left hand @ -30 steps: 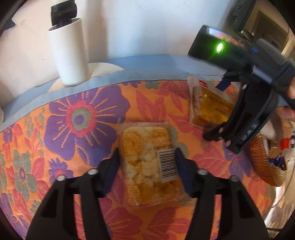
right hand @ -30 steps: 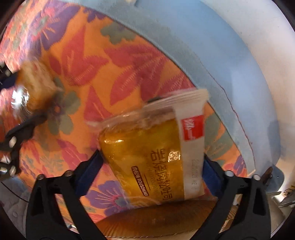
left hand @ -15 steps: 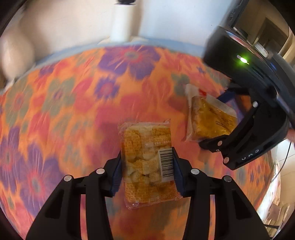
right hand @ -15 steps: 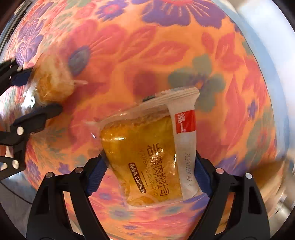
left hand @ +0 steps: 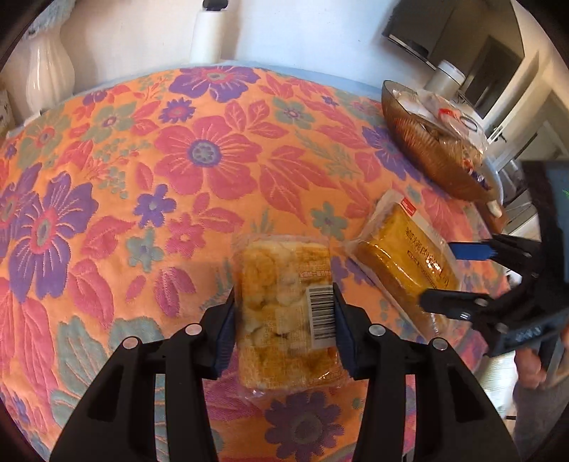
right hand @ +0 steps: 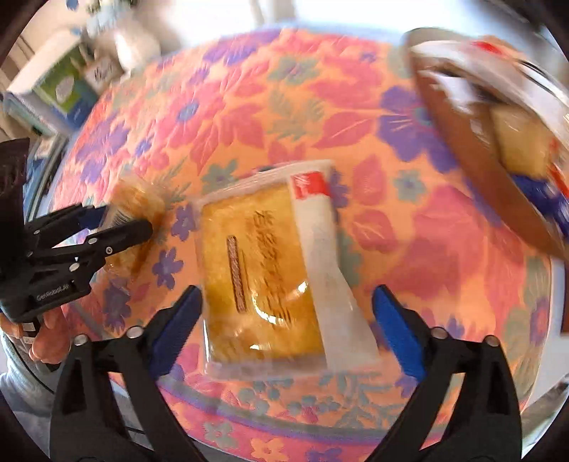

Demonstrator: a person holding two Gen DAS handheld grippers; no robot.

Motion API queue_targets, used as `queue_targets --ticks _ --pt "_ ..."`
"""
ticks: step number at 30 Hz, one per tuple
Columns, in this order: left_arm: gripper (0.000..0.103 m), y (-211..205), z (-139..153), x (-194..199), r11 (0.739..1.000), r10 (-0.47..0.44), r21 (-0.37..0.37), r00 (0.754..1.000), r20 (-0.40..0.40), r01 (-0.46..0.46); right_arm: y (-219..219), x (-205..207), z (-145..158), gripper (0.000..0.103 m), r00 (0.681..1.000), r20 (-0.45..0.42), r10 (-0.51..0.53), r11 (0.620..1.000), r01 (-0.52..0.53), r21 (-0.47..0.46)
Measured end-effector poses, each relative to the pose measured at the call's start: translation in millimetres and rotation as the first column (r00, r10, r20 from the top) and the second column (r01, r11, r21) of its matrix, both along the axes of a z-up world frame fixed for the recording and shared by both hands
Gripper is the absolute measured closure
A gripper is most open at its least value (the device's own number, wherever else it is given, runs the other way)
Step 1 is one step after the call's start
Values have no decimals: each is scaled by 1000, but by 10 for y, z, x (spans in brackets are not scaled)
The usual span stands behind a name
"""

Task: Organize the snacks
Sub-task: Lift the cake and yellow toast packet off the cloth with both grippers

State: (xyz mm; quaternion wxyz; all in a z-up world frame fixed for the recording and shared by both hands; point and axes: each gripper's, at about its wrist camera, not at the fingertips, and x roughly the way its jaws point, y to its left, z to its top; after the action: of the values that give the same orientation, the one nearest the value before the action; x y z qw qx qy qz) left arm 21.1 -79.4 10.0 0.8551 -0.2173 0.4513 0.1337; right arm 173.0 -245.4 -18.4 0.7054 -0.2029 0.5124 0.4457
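My left gripper (left hand: 282, 312) is shut on a clear pack of yellow pastry with a barcode label (left hand: 284, 305), above the flowered tablecloth (left hand: 199, 152). It also shows in the right wrist view (right hand: 137, 216). A golden bread pack with a red-and-white strip (right hand: 266, 270) lies on the cloth between the fingers of my right gripper (right hand: 284, 312). The jaws stand wide, and the right pad is clear of the pack. The same pack shows in the left wrist view (left hand: 405, 259), with my right gripper (left hand: 448, 273) around it.
A brown ribbed bowl (left hand: 423, 149) holding several wrapped snacks stands at the table's right edge; it also shows blurred in the right wrist view (right hand: 490, 199). A white vase (left hand: 46, 74) and a white cylinder (left hand: 209, 32) stand at the back wall. Boxes (right hand: 57, 89) sit far left.
Both grippers pulled back toward the near edge with their packs. The right gripper's jaws have spread and the bread pack now lies on the cloth. The left grip stays shut.
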Motion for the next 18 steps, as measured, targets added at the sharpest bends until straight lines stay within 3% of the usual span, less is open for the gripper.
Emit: queue_targets --ticks 1,3,7,9,11,15,18 --pt "42 -39 20 -34 1000 5 20 1000 5 -5 -126 -51 9 3 1000 -5 -14 998 15 55" --pt "34 -38 23 -54 999 16 45 1000 21 -17 -264 -136 0 3 999 -14 -38 991 39 124" --pt "27 -48 -23 -143 999 43 25 999 22 -43 -225 -240 13 3 999 14 -33 987 30 159" --pt "27 -67 -74 -130 997 58 59 998 4 -58 -205 -276 -14 3 999 33 -25 990 20 136" --pt "29 -134 -75 -107 994 60 96 998 -3 -60 -56 -331 -115 3 998 62 -15 994 8 110" --pt "52 -226 -100 -41 980 79 185 996 -41 -70 149 -516 -178 3 988 152 10 996 -23 87" --pt "56 -209 -84 -56 980 96 180 995 -34 -88 200 -615 -215 6 974 224 9 998 -24 64"
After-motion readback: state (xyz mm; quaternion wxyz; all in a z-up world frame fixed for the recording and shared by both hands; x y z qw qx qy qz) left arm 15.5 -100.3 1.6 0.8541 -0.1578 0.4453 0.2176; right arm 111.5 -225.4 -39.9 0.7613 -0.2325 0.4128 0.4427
